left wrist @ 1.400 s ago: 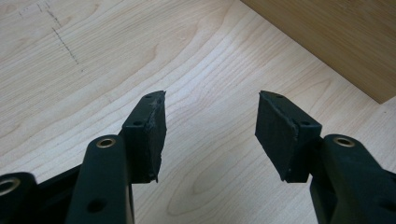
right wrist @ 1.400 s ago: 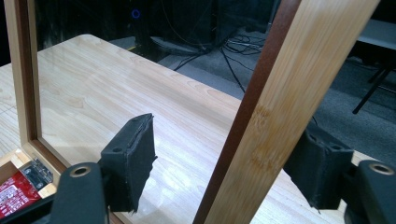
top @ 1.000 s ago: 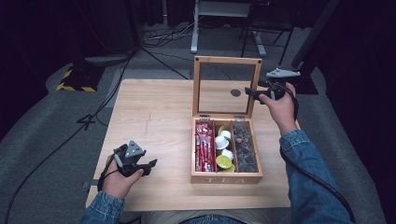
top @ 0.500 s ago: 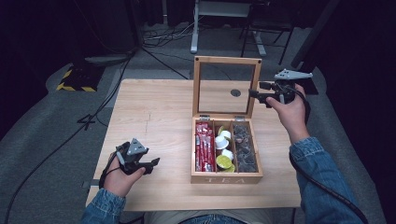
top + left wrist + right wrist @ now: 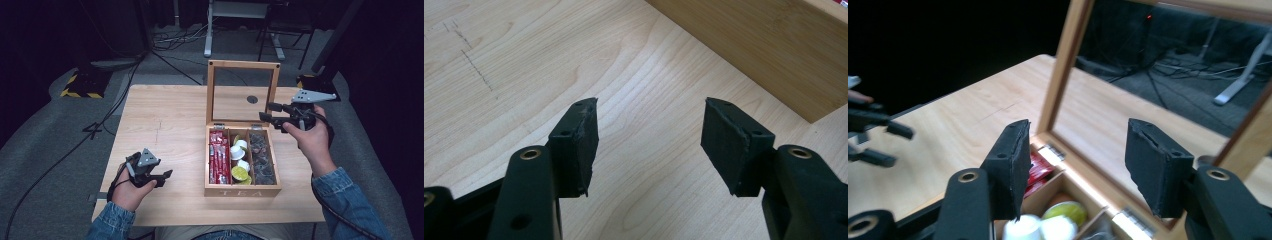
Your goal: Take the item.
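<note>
Wooden tea box (image 5: 242,189) sits mid-table, lid (image 5: 243,92) now upright. My R gripper (image 5: 270,112) has pulled right off lid, jaws narrowing, empty; L gripper (image 5: 162,176) half-open, idle. Opening's done imo.

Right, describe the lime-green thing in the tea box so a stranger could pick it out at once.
On the pale wooden table stands an open wooden tea box with a glass-paned lid upright. Its middle compartment holds small round pods. The lime-green round pod lies at the end nearest the person; the pods beside it are white, with red packets to the left and dark pieces to the right.
</note>
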